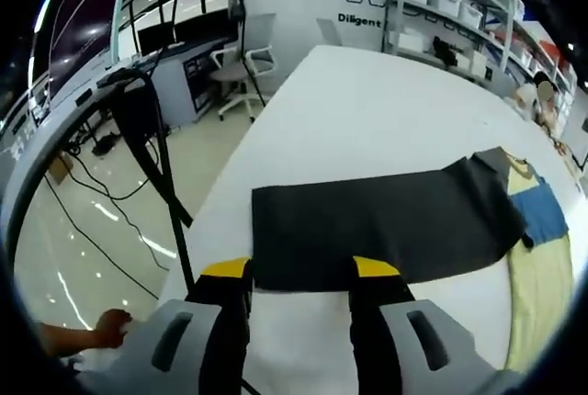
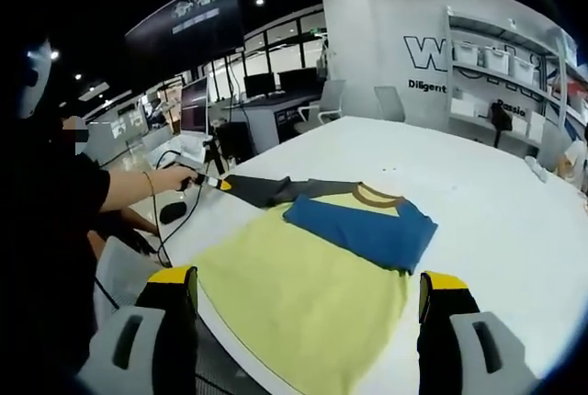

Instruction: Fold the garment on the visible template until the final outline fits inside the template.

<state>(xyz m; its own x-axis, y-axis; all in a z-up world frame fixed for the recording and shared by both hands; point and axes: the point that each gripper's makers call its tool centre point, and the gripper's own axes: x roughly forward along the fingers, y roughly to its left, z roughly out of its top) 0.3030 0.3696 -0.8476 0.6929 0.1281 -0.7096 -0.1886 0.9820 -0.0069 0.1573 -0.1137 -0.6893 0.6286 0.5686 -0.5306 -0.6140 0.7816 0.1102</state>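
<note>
Left gripper view: your left gripper [image 1: 300, 271] hangs with jaws apart and nothing between them, its yellow tips just at the near edge of the dark template [image 1: 386, 220] lying flat on the white surface [image 1: 367, 110]. Beyond the template's far end lies the garment [image 1: 542, 257] (yellow, with a blue part). In the right gripper view, your right gripper [image 2: 308, 289] is spread wide over the garment [image 2: 312, 285], holding nothing.

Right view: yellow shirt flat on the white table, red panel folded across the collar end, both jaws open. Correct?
Not quite: the panel folded across the collar end is blue, not red, as the right gripper view shows. The yellow shirt does lie on the white table, and the right gripper is open.
</note>
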